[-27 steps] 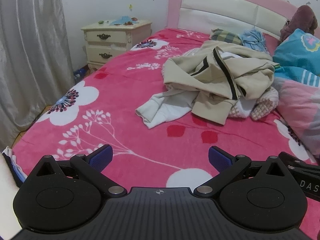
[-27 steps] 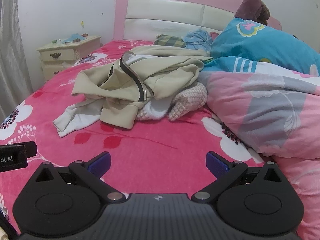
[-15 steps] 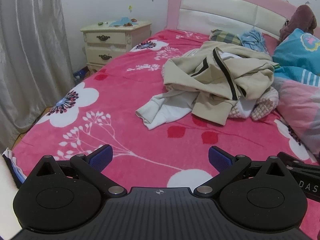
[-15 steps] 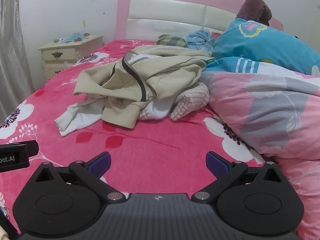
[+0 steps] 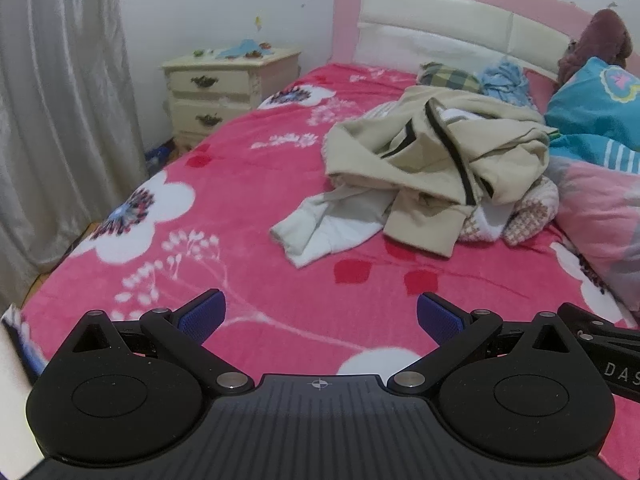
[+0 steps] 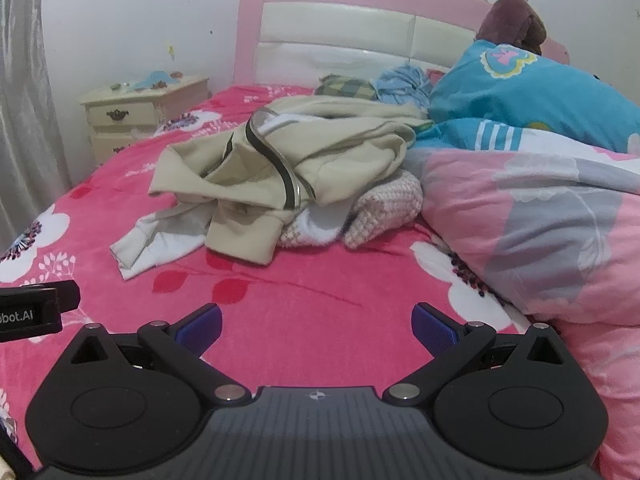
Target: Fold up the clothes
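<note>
My left gripper (image 5: 320,316) hangs over the near part of the bed (image 5: 248,184), its 2 blue-padded fingers (image 5: 202,316) spread as wide as they go, with nothing between them but pink floral bedspread. My right gripper (image 6: 316,326) is the same: fingers (image 6: 434,330) fully apart, holding nothing, angled down toward the bedspread.

The clothes sit in a heap well ahead of both grippers, toward the middle of the bed. On top lies a beige jacket (image 6: 288,164) with a dark zipper line, crumpled and draped over the rest. A white garment (image 6: 156,244) spills out from under it toward the near left, flat on the bedspread. A pink-and-white knitted piece (image 6: 384,210) pokes out under the jacket's right edge, touching the pink quilt (image 6: 540,224) bunched along the bed's right side.

Behind the heap, near the headboard (image 6: 340,36), lie a checked item (image 6: 348,86) and a light blue cloth (image 6: 404,82). A cream nightstand (image 5: 232,88) stands left of the bed.
</note>
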Available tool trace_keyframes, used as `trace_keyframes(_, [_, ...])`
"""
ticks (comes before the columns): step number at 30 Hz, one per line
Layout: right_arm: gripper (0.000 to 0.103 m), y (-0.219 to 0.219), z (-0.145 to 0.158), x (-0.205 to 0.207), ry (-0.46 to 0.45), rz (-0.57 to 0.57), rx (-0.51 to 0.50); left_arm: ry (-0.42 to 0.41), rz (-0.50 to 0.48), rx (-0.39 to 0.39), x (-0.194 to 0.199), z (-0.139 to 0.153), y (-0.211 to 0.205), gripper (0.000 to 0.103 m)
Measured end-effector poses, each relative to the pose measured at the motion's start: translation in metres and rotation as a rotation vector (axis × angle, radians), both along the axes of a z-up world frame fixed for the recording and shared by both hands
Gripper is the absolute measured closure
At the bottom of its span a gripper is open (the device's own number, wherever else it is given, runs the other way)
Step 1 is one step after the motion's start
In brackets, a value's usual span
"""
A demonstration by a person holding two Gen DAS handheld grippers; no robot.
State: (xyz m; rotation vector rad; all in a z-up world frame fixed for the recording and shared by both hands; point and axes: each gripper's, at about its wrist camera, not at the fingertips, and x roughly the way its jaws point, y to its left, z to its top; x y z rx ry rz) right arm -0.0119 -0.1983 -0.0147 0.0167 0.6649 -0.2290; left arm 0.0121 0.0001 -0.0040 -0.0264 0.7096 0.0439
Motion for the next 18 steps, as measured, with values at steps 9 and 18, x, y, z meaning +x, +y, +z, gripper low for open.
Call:
trace_keyframes(9, [0.0,-0.028,-0.008,0.065,-0.239,0.183,-0.152,-0.266,0.017,-0.036,0.072,-0.004,-0.002,0.0])
trace_keyframes(18, [0.01,-0.04,-0.007,0.203,-0.264,0.344,-0.048,-0.178,0.032,-0.205,0.162,-0.05,0.012,0.009])
